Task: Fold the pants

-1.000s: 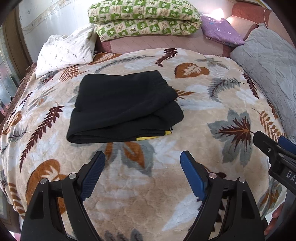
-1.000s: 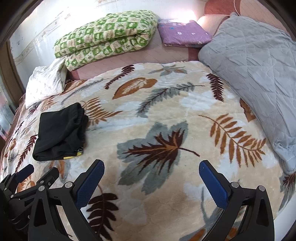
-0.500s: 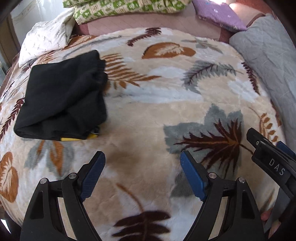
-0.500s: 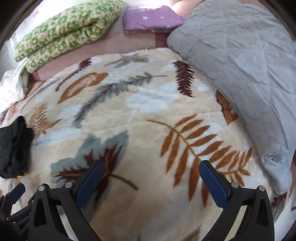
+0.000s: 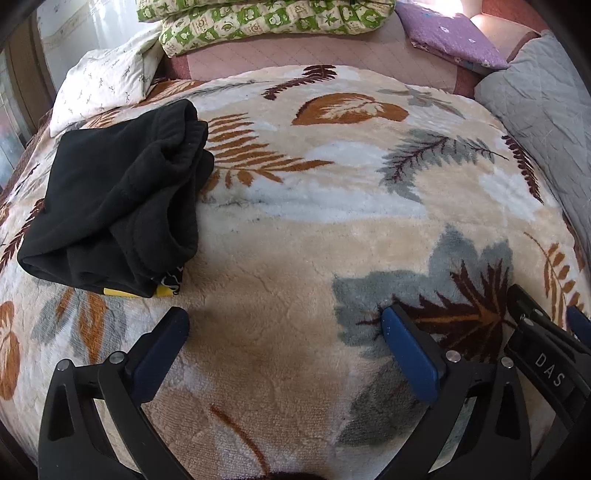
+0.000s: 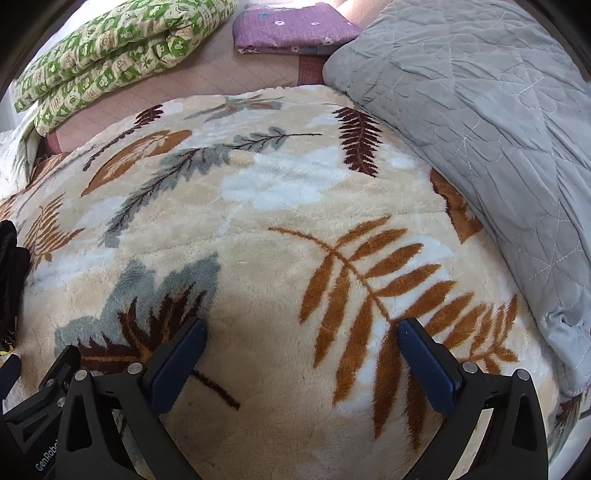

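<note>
The black pants (image 5: 118, 195) lie folded in a thick bundle on the leaf-patterned blanket (image 5: 314, 206), at the left of the left wrist view, with a yellow strip showing at the near edge. Only their right edge (image 6: 11, 266) shows at the far left of the right wrist view. My left gripper (image 5: 284, 328) is open and empty, low over the blanket, to the right of and nearer than the pants. My right gripper (image 6: 303, 336) is open and empty over bare blanket, well right of the pants. It also shows at the right edge of the left wrist view (image 5: 546, 354).
A grey quilted cover (image 6: 498, 147) lies along the right side of the bed. A green patterned folded quilt (image 5: 258, 14), a purple cloth (image 6: 295, 26) and a white pillow (image 5: 107, 81) lie at the head of the bed.
Both grippers swung right, away from the folded pants. The pants moved from the middle to the left of the left wrist view and nearly out of the right wrist view. Both grippers stayed open.
</note>
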Tool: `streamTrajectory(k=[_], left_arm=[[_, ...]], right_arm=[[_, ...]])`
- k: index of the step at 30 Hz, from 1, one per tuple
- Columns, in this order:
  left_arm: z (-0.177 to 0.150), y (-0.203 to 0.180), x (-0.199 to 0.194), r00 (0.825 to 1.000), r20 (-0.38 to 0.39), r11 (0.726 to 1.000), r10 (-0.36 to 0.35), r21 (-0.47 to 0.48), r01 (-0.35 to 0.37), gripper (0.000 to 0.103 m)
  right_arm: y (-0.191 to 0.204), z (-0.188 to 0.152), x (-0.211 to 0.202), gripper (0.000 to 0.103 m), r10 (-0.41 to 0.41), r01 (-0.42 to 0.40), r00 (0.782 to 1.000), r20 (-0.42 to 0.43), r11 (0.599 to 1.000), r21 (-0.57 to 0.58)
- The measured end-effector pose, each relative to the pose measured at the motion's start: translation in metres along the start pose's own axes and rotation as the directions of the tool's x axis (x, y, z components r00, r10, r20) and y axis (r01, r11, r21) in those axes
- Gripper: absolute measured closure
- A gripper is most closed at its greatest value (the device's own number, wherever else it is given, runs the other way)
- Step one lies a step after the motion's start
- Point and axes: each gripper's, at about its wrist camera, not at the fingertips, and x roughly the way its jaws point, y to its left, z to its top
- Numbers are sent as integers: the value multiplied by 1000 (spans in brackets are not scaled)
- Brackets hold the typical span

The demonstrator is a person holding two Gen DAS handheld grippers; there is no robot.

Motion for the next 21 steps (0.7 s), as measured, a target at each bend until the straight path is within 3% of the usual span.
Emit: streamTrajectory(k=[21], left_arm=[[-3, 2, 1, 1000, 17, 1000, -16, -13, 16, 0]], right_arm=[[0, -1, -1, 1, 3, -3, 1000, 7, 1000, 0]])
